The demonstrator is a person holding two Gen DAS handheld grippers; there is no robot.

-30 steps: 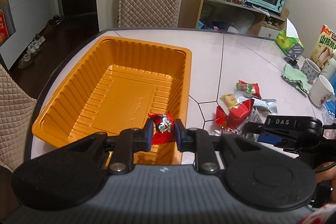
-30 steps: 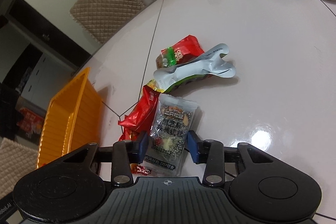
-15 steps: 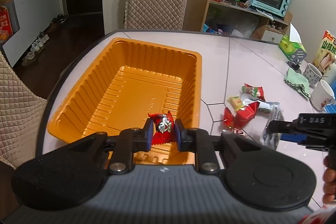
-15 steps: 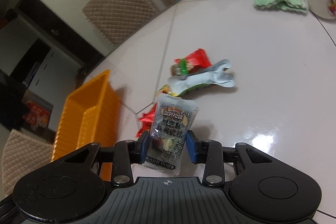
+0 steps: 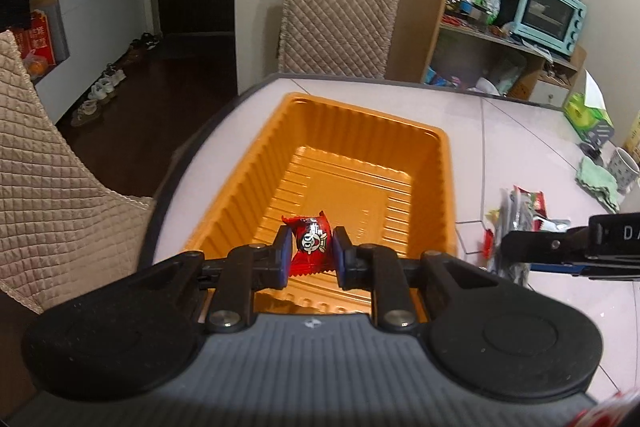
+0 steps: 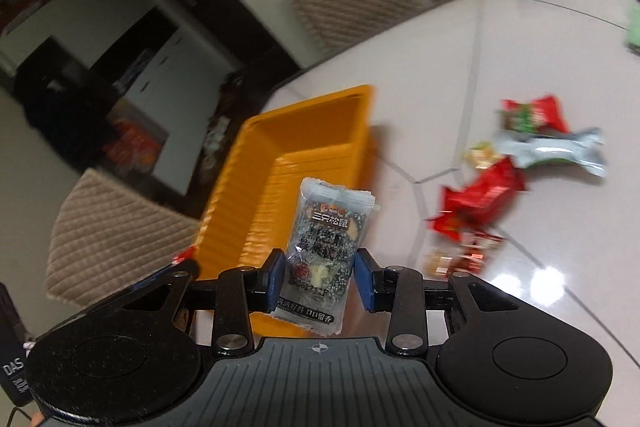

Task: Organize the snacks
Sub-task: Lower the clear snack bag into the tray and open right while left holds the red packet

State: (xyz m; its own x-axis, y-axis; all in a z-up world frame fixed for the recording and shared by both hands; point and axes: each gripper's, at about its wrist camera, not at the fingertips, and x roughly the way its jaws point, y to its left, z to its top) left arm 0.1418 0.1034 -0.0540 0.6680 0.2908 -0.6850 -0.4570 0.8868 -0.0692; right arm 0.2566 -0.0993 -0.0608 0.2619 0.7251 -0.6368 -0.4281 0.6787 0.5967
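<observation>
Nearest in the left wrist view, a small red candy packet point(image 5: 310, 243) is clamped in the nearly closed left hand-held gripper point(image 5: 310, 253), which has been carried from the near rim to above the empty orange tray point(image 5: 244, 167). A clear nut-bar packet point(image 6: 326, 243) is pinched in the partly closed right hand-held gripper point(image 6: 320, 277), lifted off the counter point(image 6: 520, 43) and swung toward the tray at 12 o'clock. Both seem ready for release. The remaining snack pile point(image 6: 516, 163) is left at 2 o'clock; nothing blocks the tray.

The tray point(image 5: 440, 163) sat on the bench point(image 5: 520, 131) near its edge, with loose snack packets point(image 6: 500, 187) lying on the bench to its right and a chair point(image 5: 340, 23) behind it.
</observation>
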